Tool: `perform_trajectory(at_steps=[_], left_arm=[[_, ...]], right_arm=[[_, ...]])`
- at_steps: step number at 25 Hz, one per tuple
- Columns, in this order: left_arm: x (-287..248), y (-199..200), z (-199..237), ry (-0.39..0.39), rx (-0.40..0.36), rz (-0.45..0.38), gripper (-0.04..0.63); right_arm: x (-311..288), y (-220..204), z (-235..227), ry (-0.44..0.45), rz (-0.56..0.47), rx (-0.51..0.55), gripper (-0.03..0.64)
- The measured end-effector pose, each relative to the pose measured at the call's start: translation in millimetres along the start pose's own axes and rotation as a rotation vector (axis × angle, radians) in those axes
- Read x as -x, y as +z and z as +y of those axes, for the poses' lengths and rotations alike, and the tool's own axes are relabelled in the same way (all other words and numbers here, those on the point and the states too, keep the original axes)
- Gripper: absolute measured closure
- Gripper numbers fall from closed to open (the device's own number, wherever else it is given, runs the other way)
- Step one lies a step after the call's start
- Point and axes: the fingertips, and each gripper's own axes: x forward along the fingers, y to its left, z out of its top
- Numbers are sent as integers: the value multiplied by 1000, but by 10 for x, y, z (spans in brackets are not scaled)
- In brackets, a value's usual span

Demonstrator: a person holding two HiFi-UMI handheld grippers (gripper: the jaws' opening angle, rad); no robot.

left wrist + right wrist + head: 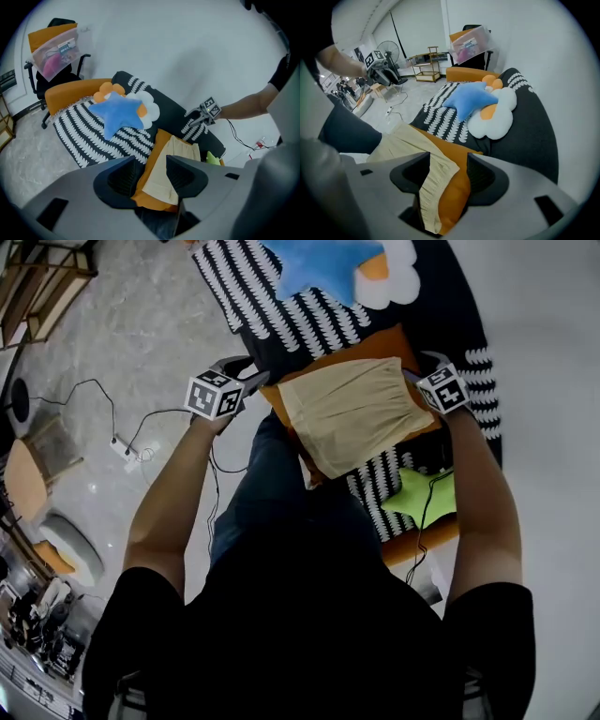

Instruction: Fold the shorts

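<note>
My left claw [251, 381] and right claw [424, 364] both gape wide, gripping nothing, at either side of the beige shorts [352, 413] lying on the orange cushion [356, 351].

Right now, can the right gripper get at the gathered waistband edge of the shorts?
Probably yes. The right gripper's jaws stand open, and the gathered edge of the shorts lies directly ahead between them on the orange cushion. Nothing sits in between, and it does not look to be touching yet.
</note>
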Motion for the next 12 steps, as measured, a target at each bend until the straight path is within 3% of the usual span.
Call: perform_trajectory(at_steps=[5, 12], left_arm=[[-394, -298, 94, -29, -4, 69, 371], [-774, -696, 198, -70, -72, 167, 370]], right_arm=[[-412, -146, -89, 24, 63, 47, 368], [-898, -321, -230, 100, 117, 87, 370]])
